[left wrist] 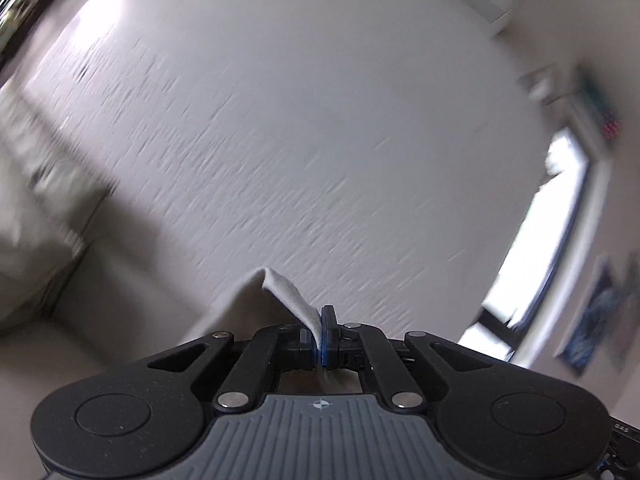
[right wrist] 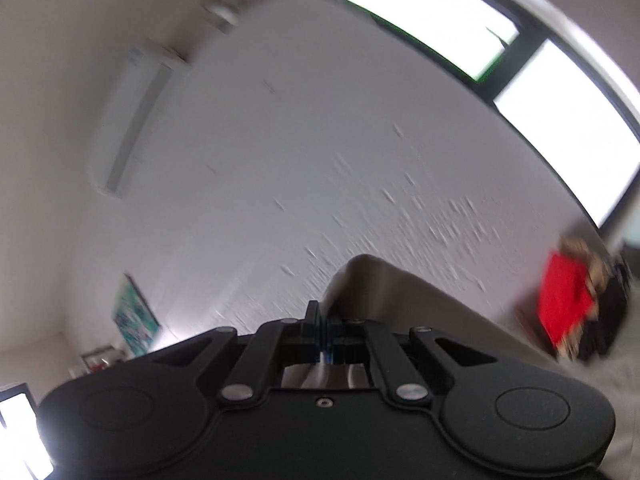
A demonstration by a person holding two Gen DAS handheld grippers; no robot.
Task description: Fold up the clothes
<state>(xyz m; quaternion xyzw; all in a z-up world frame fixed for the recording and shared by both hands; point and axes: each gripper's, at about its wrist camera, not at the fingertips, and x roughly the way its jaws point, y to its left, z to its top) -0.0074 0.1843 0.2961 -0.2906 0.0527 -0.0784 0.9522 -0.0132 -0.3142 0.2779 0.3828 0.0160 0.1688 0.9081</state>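
Both cameras tilt up at a white textured ceiling, and both views are smeared by motion. My left gripper (left wrist: 321, 330) is shut on an edge of a pale beige garment (left wrist: 286, 290), whose cloth sticks up between the fingers and drops away to the lower left. My right gripper (right wrist: 323, 326) is shut on the same beige garment (right wrist: 384, 296); there the fabric rises just right of the fingers and hangs down toward the lower right. The rest of the garment is hidden below both grippers.
A bright window (left wrist: 536, 248) is at the right of the left wrist view, and large windows (right wrist: 560, 120) fill the upper right of the right wrist view. A wall air conditioner (right wrist: 132, 120), a teal picture (right wrist: 134, 320) and a red object (right wrist: 564, 300) are visible.
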